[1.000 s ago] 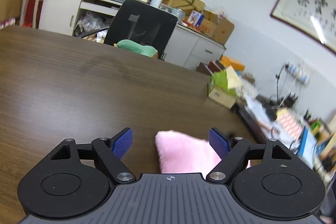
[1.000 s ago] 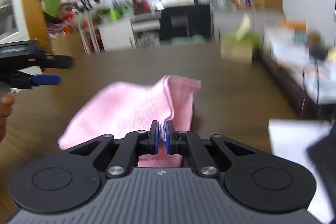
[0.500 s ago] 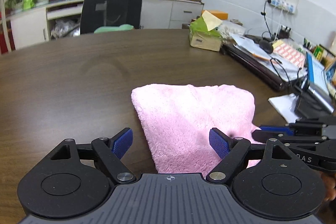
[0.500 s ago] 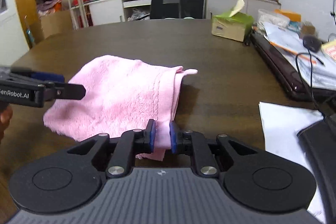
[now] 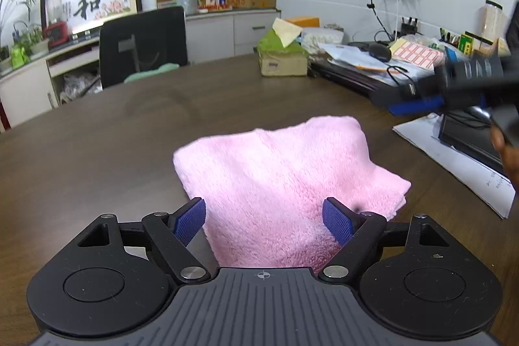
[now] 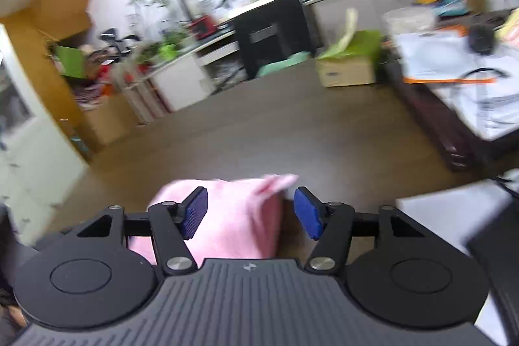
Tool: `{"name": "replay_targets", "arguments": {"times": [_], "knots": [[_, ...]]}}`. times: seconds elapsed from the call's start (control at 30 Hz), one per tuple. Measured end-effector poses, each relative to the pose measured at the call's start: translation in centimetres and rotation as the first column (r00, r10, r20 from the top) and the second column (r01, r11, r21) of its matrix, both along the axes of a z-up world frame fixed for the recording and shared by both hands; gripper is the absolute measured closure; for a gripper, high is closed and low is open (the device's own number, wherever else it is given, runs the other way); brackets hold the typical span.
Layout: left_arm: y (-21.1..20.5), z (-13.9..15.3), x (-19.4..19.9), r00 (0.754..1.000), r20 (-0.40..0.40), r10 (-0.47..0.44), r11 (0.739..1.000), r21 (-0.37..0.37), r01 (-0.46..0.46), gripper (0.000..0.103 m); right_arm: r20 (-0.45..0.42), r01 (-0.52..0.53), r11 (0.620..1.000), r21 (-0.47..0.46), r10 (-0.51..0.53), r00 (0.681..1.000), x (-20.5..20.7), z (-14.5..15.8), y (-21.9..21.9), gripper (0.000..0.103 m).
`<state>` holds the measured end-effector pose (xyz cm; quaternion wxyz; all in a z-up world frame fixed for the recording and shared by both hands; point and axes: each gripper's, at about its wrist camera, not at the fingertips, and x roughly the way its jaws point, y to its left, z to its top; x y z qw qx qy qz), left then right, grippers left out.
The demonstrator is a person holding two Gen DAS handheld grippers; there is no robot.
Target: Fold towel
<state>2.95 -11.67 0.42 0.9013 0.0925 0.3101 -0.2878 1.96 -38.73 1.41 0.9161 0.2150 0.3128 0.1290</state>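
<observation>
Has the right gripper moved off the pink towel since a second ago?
Yes. The right gripper, then clamped on the towel's fold, is opening and has let go; seen from the left wrist, it has lifted from beside the towel up toward the cluttered desk.

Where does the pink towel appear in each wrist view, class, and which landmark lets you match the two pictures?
Left wrist view: the pink towel fills the lower centre, lying on the table.
Right wrist view: the towel sits low, left of centre.
Shared landmark: the green tissue box at the table's far edge.
</observation>
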Motion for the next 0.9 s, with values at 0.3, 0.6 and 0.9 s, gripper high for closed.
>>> {"name": "replay_targets", "arguments": {"times": [0.3, 0.6, 0.9], "knots": [[0.0, -0.6, -0.1, 1.000, -0.001, 0.003, 1.000, 0.007, -0.003, 0.018, -0.162, -0.042, 0.998, 0.051, 0.050, 0.986, 5.2, -1.7, 0.4, 0.058], [0.3, -0.9, 0.1, 1.000, -0.013, 0.014, 1.000, 0.005, -0.014, 0.013, -0.138, -0.054, 0.998, 0.037, 0.059, 0.989, 4.7, -1.7, 0.8, 0.095], [1.0, -1.2, 0.5, 0.998, -0.030, 0.052, 0.999, -0.005, -0.052, 0.008, 0.119, -0.158, 0.984, -0.077, 0.166, 0.979, 3.6, 0.7, 3.0, 0.098]]}}
